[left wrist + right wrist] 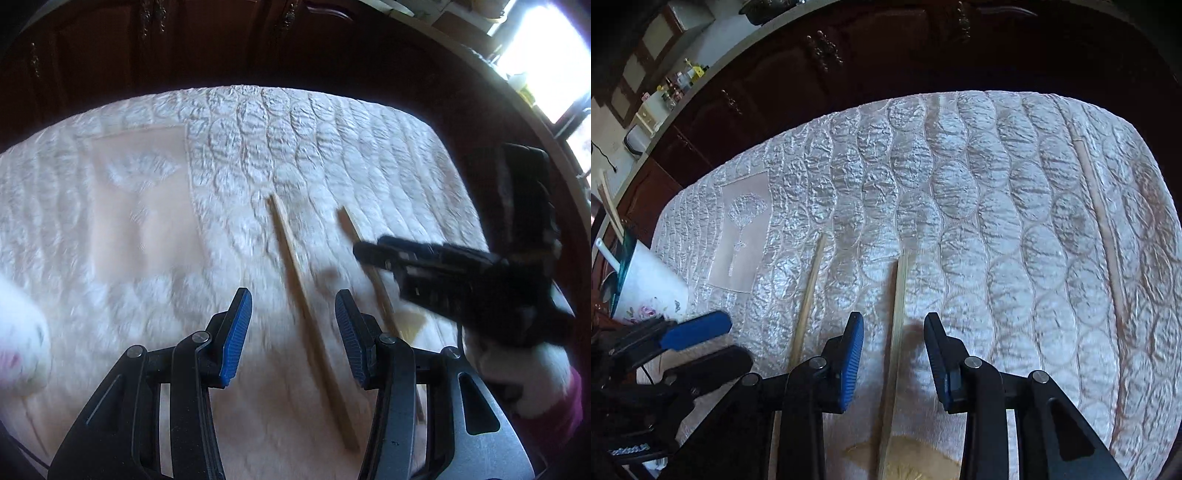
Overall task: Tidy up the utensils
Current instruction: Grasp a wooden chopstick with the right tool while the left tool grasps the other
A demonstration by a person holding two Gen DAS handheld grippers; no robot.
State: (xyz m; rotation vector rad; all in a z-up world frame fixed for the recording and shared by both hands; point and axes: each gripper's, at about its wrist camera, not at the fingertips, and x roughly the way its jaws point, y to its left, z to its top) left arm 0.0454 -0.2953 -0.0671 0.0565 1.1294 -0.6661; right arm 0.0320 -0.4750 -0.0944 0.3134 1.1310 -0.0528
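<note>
Two wooden chopsticks lie on a white quilted cloth (147, 221). In the left wrist view one chopstick (314, 321) runs between the blue pads of my left gripper (293, 332), which is open and not touching it. The other chopstick (351, 225) lies to the right, partly under my right gripper (365, 253). In the right wrist view that chopstick (899, 314) lies on the cloth between the fingers of my right gripper (894, 350), which is open with its pads clear of it. The first chopstick (809, 295) is to the left, next to my left gripper (716, 343).
A white flowered cup (653, 288) holding utensils stands at the cloth's left edge; it shows blurred as a cup (22, 347) in the left view. A pale strip (1100, 221) crosses the cloth's right side. Dark wooden cabinets (849, 55) stand behind. A gloved hand (535, 376) holds the right gripper.
</note>
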